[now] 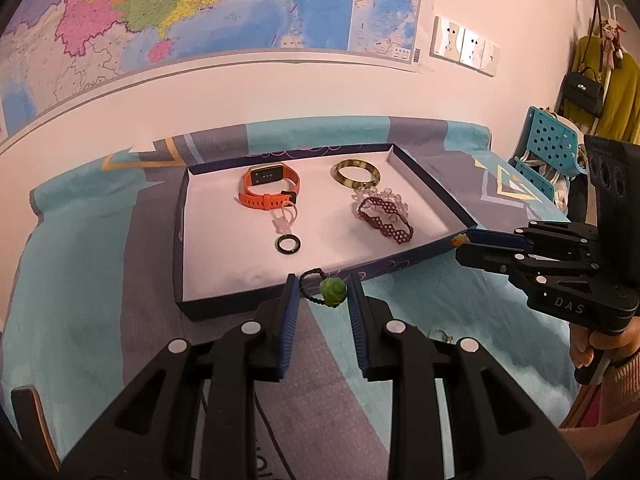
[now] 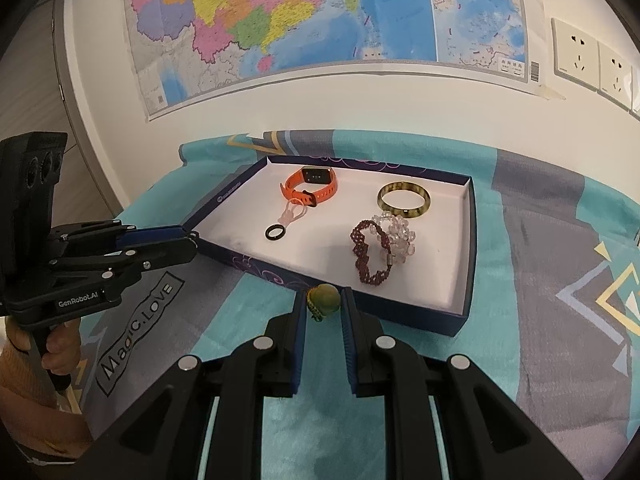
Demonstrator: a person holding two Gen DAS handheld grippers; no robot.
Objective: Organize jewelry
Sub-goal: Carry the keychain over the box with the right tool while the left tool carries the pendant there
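Both left tongs (image 1: pixel 322 294) and right tongs (image 2: pixel 323 304) pinch beaded charms; either loose cord could snag the tray's (image 1: pixel 182 216) near wall and slip free.

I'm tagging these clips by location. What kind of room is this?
Most likely a room in a home, perhaps a bedroom: a big wall map above a patterned cloth that holds the jewelry tray, and a coat and black handbag hanging in the corner.

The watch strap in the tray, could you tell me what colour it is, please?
Orange watch strap, clearest in the left wrist view.
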